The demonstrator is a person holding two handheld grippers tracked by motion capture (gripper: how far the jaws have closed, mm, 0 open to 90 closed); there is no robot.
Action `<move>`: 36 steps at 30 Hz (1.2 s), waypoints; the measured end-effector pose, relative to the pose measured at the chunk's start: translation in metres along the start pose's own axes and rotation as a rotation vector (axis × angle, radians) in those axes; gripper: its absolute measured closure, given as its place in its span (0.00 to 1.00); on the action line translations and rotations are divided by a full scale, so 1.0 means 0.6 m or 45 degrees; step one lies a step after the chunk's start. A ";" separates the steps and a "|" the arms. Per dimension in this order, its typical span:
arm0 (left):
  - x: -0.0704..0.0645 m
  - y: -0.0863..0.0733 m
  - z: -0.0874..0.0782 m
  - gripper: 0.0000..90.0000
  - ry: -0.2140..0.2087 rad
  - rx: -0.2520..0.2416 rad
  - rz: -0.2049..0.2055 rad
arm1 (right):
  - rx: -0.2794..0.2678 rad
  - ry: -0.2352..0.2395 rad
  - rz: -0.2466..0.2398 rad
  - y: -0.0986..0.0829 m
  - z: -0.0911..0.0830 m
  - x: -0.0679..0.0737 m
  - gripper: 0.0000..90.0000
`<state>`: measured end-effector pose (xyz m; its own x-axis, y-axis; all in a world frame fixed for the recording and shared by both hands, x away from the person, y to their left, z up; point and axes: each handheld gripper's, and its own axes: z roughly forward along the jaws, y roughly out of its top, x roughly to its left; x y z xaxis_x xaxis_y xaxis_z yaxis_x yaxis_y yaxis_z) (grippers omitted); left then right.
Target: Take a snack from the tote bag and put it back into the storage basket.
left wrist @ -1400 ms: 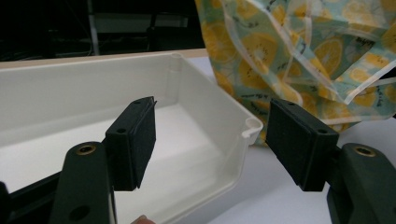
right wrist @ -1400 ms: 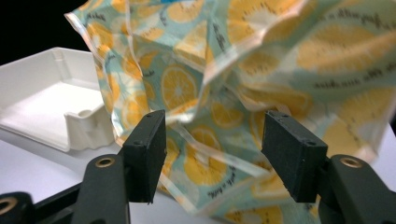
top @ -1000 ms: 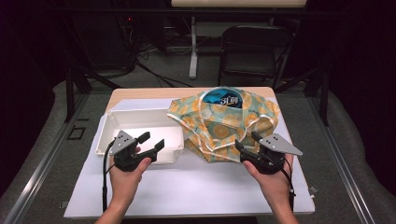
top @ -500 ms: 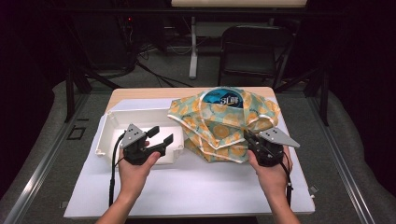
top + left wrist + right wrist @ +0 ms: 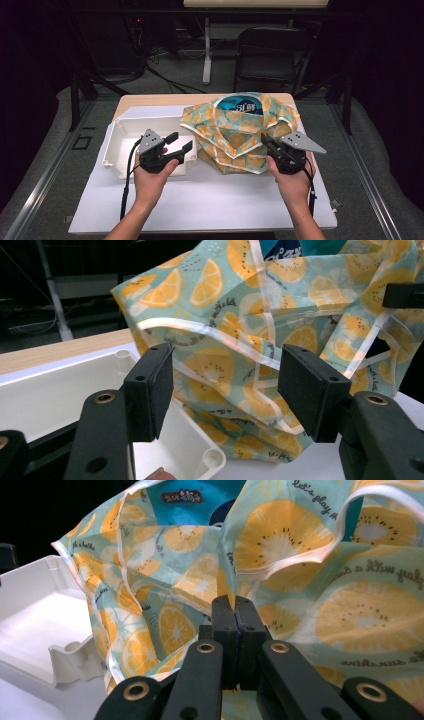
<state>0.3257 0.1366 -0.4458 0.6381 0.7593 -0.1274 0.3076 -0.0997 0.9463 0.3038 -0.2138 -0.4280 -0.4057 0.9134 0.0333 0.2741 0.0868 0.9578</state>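
A teal cloth with an orange citrus print [image 5: 235, 137] lies bunched on the table's middle, wrapped loosely around a blue package [image 5: 241, 106]. My left gripper [image 5: 179, 144] hovers open over the near right corner of the white tray [image 5: 122, 131], pointing at the cloth's left edge. In the left gripper view its pads [image 5: 150, 390] stand wide apart, with the cloth [image 5: 225, 305] just beyond them. My right gripper [image 5: 266, 143] is at the cloth's near right side. Its jaws [image 5: 233, 611] are pressed together at the cloth [image 5: 320, 555], with no fabric seen between them.
The shallow white tray [image 5: 55, 395] holds nothing and sits left of the cloth on a white mat [image 5: 210, 200]. The mat covers a wooden table [image 5: 150, 100]. A dark chair [image 5: 270, 55] and stand legs are behind the table.
Both hands have moved forward toward the cloth. The left gripper has shifted right over the tray's corner, and the right gripper has closed in on the cloth's near right edge.
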 end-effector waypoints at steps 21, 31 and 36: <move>-0.027 0.009 0.089 0.42 -0.086 0.008 -0.058 | -0.037 0.038 0.005 0.009 -0.009 -0.011 1.00; -0.025 0.041 0.085 0.95 -0.106 0.012 -0.025 | -0.051 0.041 -0.006 0.014 -0.012 -0.015 1.00; -0.020 0.046 0.081 1.00 -0.112 0.015 0.008 | -0.053 0.030 -0.015 0.018 -0.012 -0.017 1.00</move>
<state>0.3607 0.0937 -0.4326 0.6992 0.6995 -0.1477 0.3116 -0.1122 0.9436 0.3047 -0.2251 -0.4161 -0.4289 0.9029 0.0280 0.2329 0.0806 0.9692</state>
